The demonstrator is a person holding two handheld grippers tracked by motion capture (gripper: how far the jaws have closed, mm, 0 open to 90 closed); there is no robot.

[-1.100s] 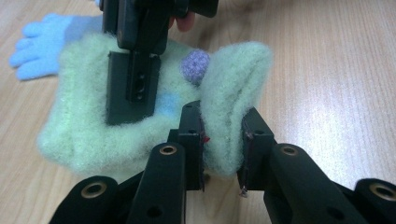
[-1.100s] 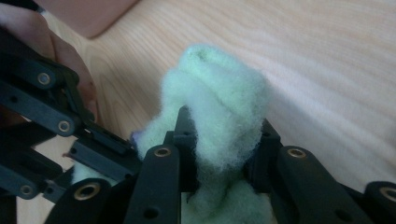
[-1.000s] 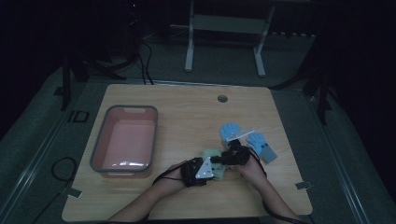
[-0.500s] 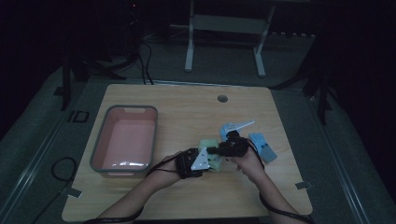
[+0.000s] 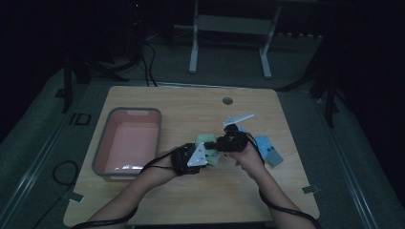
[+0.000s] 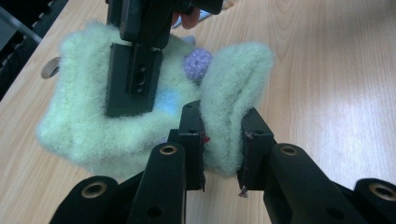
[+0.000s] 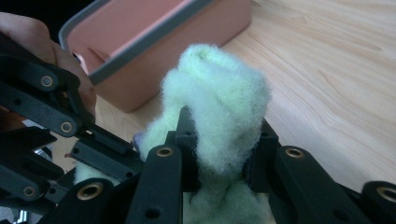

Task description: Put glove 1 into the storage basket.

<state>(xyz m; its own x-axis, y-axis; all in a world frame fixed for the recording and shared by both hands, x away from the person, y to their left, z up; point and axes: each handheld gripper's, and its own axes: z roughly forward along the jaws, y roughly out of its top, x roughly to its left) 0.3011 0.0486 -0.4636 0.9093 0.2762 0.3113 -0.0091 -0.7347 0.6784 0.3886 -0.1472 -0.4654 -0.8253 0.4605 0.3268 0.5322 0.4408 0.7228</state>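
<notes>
Both grippers came up off the table since the earlier frame, carrying the fuzzy green sock (image 5: 208,144) between them, so I read it as lifted clear of the wood beside the pink bin (image 5: 125,143). Left gripper (image 6: 223,148) was clamped on one fold, right gripper (image 7: 224,154) pinched another. Hands sat close together, jaws facing each other.

Pink rectangular plastic bin with grey rim (image 5: 128,143) sits left on the pale wooden surface (image 5: 191,102). Fuzzy pale-green fabric piece (image 5: 208,142) lies right of it, between left claw (image 5: 206,155) and right claw (image 5: 220,141). Light-blue fabric pieces (image 5: 268,149) lie further right.
</notes>
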